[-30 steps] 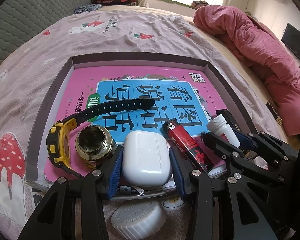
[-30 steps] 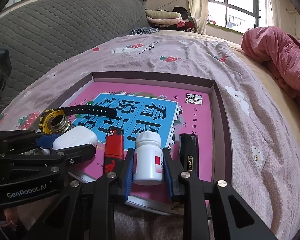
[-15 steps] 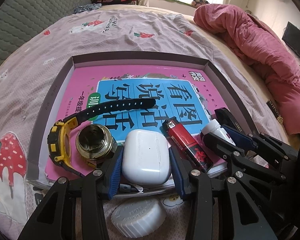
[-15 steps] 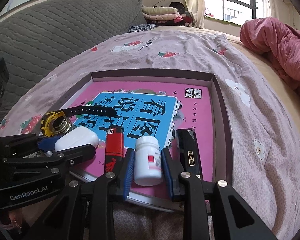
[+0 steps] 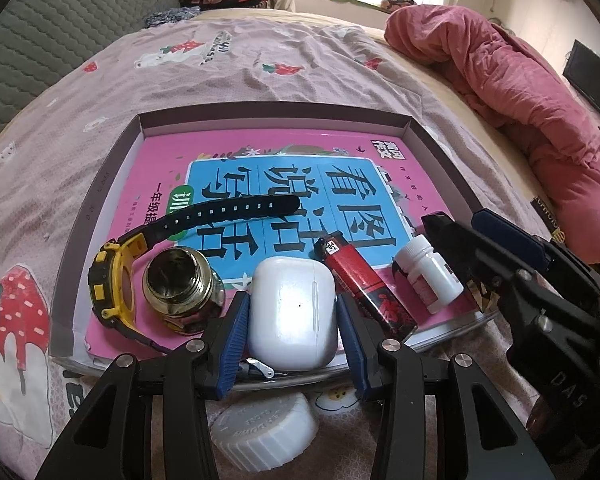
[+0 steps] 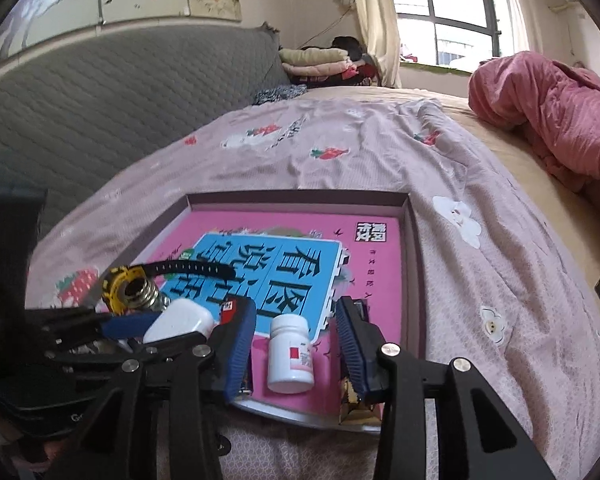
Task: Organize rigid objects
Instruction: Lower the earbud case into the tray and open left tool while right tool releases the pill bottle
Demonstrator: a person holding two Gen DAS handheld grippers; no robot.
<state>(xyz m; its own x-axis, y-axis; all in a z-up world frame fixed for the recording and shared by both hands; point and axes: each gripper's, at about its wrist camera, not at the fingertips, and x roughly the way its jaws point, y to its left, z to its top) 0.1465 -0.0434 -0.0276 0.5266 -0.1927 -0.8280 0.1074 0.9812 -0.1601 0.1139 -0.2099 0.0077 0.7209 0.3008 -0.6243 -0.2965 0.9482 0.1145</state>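
- White earbud case (image 5: 292, 312) lies on the pink book (image 5: 340, 148) inside the tray (image 5: 100, 184), left gripper (image 5: 290, 344) spread around it, blue pads just clear.
- Right gripper (image 6: 296, 344) is wide apart, straddling the upright pill bottle (image 6: 290, 354) without touching.

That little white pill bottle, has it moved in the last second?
Yes. The pill bottle was gripped upright by the right gripper; now it is released, lying on the pink book between open jaws.
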